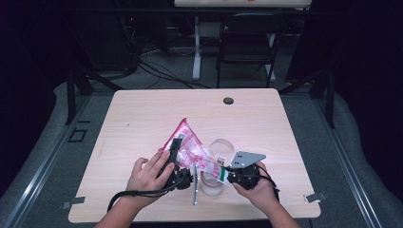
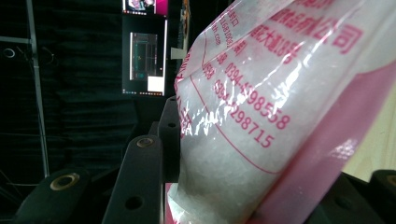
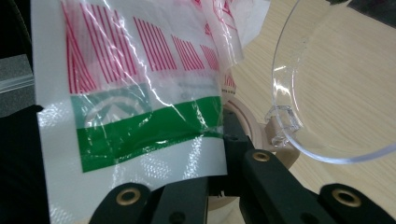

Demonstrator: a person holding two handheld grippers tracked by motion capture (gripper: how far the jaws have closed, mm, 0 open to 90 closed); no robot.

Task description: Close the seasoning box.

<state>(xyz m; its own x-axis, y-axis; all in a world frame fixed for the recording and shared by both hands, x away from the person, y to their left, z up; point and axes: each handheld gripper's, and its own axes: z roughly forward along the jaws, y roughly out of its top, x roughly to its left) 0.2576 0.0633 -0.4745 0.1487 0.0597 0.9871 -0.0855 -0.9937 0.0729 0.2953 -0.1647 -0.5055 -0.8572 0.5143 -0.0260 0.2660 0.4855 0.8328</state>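
The light wooden tabletop (image 1: 142, 118) carries the whole scene low in the high view. There a pink-and-white plastic bag of white granules (image 1: 187, 145) slants from its raised tip above centre down toward the lower right, so its long axis runs diagonally between the two hands. Just to its right lies a clear plastic container (image 1: 220, 148), its round rim partly under the bag's lower end; a second clear cup (image 1: 211, 184) seems to stand just below the bag, though the view is too small to be sure.

The left tool (image 1: 175, 159) holds the bag's bulging middle; in the left gripper view the filled bag (image 2: 261, 121) sits wedged between the black jaws, which stand partly closed around its bulk. The right tool (image 1: 227, 173) is nearer the container and pinches the bag's flat, green-striped end (image 3: 140, 130); in the right gripper view its jaws are pressed together on that thin film, with the container's clear rim (image 3: 289, 126) just to the right of them.

So the bag's lower end lies toward the container, between the right tool and the rim. My judgement is that the coming move is to tip that end over the opening, with the left tool raising the heavy part.
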